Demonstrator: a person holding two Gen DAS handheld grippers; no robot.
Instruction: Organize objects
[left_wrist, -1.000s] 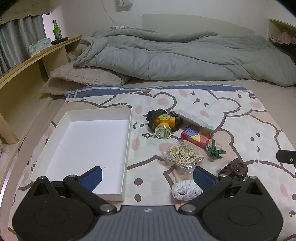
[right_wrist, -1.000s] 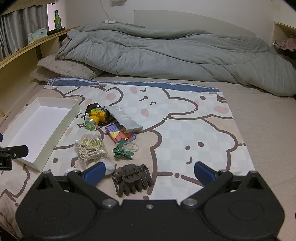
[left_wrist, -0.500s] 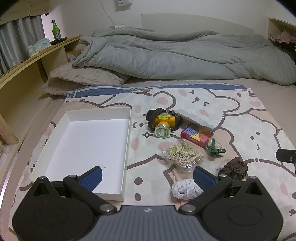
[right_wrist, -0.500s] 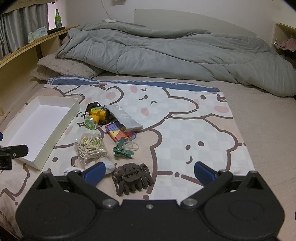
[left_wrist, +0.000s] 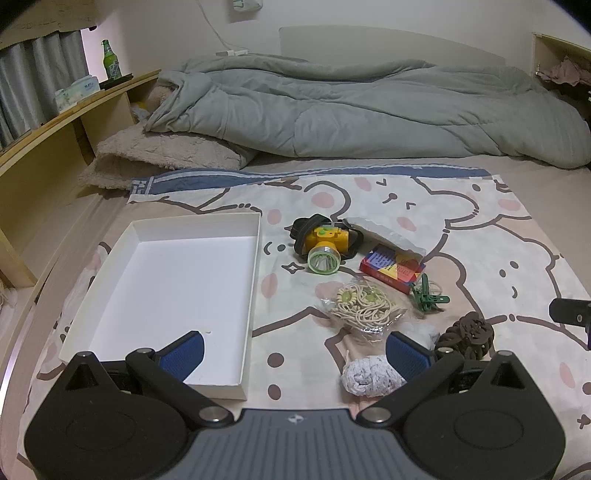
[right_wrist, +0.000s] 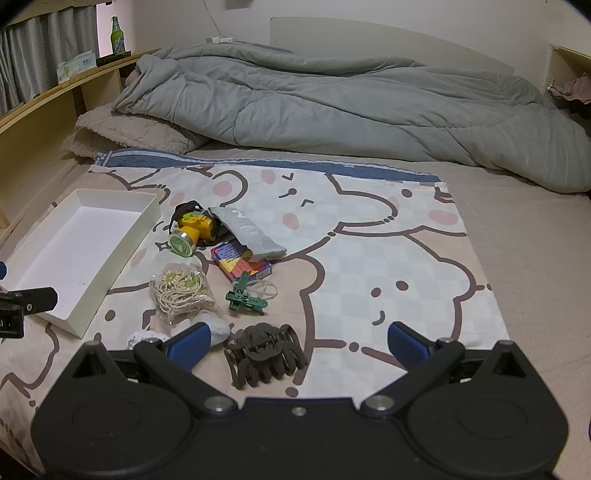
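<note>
While both tools (left_wrist: 295, 350) (right_wrist: 297, 341) gape wide, a bear-print sheet (left_wrist: 461, 258) covers the bed below a grey duvet (left_wrist: 351, 114).

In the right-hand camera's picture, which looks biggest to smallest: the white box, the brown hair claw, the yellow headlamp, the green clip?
1. White box
2. Brown hair claw, though it lies nearest the camera
3. Yellow headlamp
4. Green clip

Both fisheye views sit low over the near edge of the bed, facing the crumpled grey duvet (left_wrist: 351, 110) at its far end. The left wrist view hangs close above the white shallow cardboard tray (left_wrist: 255, 266). The right wrist view stands further right, with the tray (right_wrist: 122, 247) at its left. Both share the yellow plastic headlamp (left_wrist: 327, 243) (right_wrist: 192, 230) and brown plastic hair claw (left_wrist: 467, 334) (right_wrist: 264, 349).
</note>
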